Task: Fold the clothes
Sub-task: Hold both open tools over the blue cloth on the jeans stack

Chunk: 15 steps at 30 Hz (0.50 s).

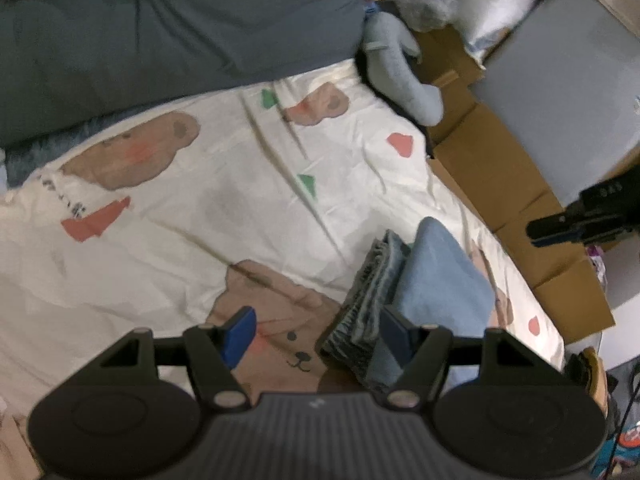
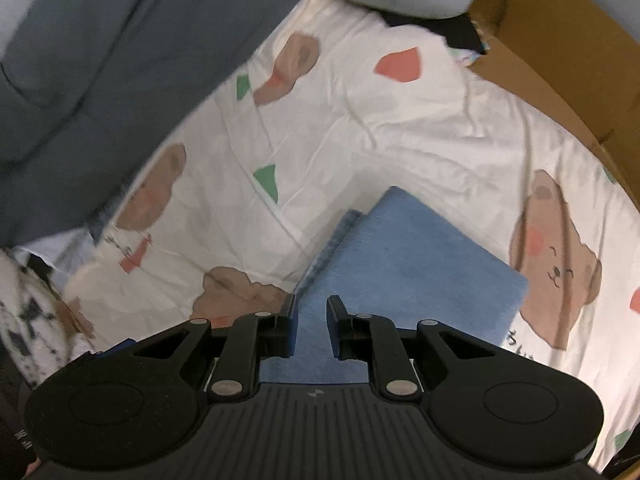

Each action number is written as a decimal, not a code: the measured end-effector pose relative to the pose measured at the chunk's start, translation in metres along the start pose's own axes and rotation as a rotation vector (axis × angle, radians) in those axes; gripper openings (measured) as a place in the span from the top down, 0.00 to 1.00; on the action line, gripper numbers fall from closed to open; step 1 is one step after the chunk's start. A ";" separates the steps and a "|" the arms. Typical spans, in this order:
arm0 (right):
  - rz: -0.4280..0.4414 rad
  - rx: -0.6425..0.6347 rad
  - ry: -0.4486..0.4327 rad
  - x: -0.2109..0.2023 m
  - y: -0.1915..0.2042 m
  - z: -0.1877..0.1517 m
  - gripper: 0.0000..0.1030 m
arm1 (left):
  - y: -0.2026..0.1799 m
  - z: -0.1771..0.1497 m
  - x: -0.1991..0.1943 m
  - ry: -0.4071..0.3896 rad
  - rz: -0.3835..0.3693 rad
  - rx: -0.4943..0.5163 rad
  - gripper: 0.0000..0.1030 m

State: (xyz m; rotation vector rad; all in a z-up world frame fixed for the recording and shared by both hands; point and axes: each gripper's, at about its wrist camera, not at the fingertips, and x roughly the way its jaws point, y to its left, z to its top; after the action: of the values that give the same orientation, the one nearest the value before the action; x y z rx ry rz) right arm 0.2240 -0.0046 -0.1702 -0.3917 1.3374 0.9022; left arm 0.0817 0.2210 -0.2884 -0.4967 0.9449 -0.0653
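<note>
A: Where the 2 grippers hang over the bed, what is the state of each?

B: Left gripper [image 1: 316, 336]: fingers [image 1: 240, 336] set wide apart, nothing pressed between the pads. The stack edge shows in the gap, but whether the right-hand pad touches it cannot be told.

A: And the right gripper [image 2: 312, 326]?

B: Its fingers [image 2: 290, 328] stand a narrow gap apart. No cloth is clamped; the blue pads hang above the fabric. In the left wrist view it shows at the right edge [image 1: 576, 226], over the cardboard [image 1: 500, 184].

A: Locate the task item.

B: The folded clothes [image 2: 404, 268] lie in 1 stack on the sheet [image 2: 360, 140]. Top layer: a light blue cloth [image 1: 444, 280], flat and roughly rectangular. Under it, layered denim edges [image 1: 372, 288] stick out on the left side of the stack.

A: Describe the sheet.

B: White, creased, printed with brown bears, red shapes and green triangles. 1 bear face [image 2: 556, 264] lies just right of the stack; another [image 1: 296, 344] shows between the left fingers.

A: Surroundings?

B: A dark grey quilt [image 1: 160, 28] covers the far part of the bed. A pale blue plush item [image 1: 400, 72] rests at the sheet's far corner, beside the cardboard. A black-and-white patterned fabric [image 2: 28, 320] is visible at the left edge of the right wrist view.
</note>
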 end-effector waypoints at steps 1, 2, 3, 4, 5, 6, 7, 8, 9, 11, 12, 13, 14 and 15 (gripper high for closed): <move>0.007 0.008 -0.007 -0.007 -0.010 -0.003 0.78 | -0.004 0.003 -0.002 0.004 -0.003 0.007 0.31; 0.013 0.015 -0.013 -0.014 -0.020 -0.006 0.77 | -0.008 0.006 -0.005 0.009 -0.007 0.015 0.31; 0.019 0.022 -0.019 -0.021 -0.031 -0.009 0.76 | -0.012 0.012 -0.009 0.019 -0.016 0.020 0.31; 0.027 0.029 -0.026 -0.027 -0.041 -0.013 0.72 | -0.015 0.019 -0.014 0.028 -0.030 0.023 0.31; 0.035 0.036 -0.034 -0.032 -0.051 -0.017 0.71 | -0.018 0.027 -0.020 0.033 -0.041 0.026 0.31; 0.044 0.045 -0.043 -0.036 -0.062 -0.021 0.71 | -0.022 0.035 -0.026 0.037 -0.044 0.036 0.31; 0.054 0.057 -0.049 -0.039 -0.072 -0.024 0.71 | -0.028 0.044 -0.033 0.042 -0.029 0.064 0.31; 0.066 0.071 -0.051 -0.042 -0.082 -0.026 0.71 | -0.035 0.053 -0.039 0.048 -0.016 0.093 0.31; 0.081 0.083 -0.056 -0.046 -0.090 -0.026 0.71 | -0.041 0.061 -0.045 0.054 -0.007 0.123 0.31; 0.107 0.107 -0.079 -0.053 -0.103 -0.025 0.69 | -0.055 0.078 -0.057 0.063 0.001 0.171 0.31; 0.121 0.118 -0.091 -0.057 -0.110 -0.024 0.66 | -0.061 0.085 -0.062 0.067 -0.003 0.182 0.31; 0.134 0.130 -0.102 -0.061 -0.116 -0.024 0.65 | -0.067 0.093 -0.067 0.073 -0.012 0.187 0.31; 0.144 0.140 -0.113 -0.063 -0.122 -0.024 0.65 | -0.073 0.101 -0.070 0.079 -0.021 0.193 0.31; 0.152 0.148 -0.121 -0.065 -0.127 -0.025 0.65 | -0.079 0.109 -0.070 0.090 -0.026 0.204 0.31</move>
State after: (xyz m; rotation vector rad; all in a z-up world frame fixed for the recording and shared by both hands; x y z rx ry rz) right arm 0.3044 -0.1222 -0.1455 -0.1201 1.3251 0.9303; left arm 0.1386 0.2111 -0.1482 -0.3195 1.0073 -0.2066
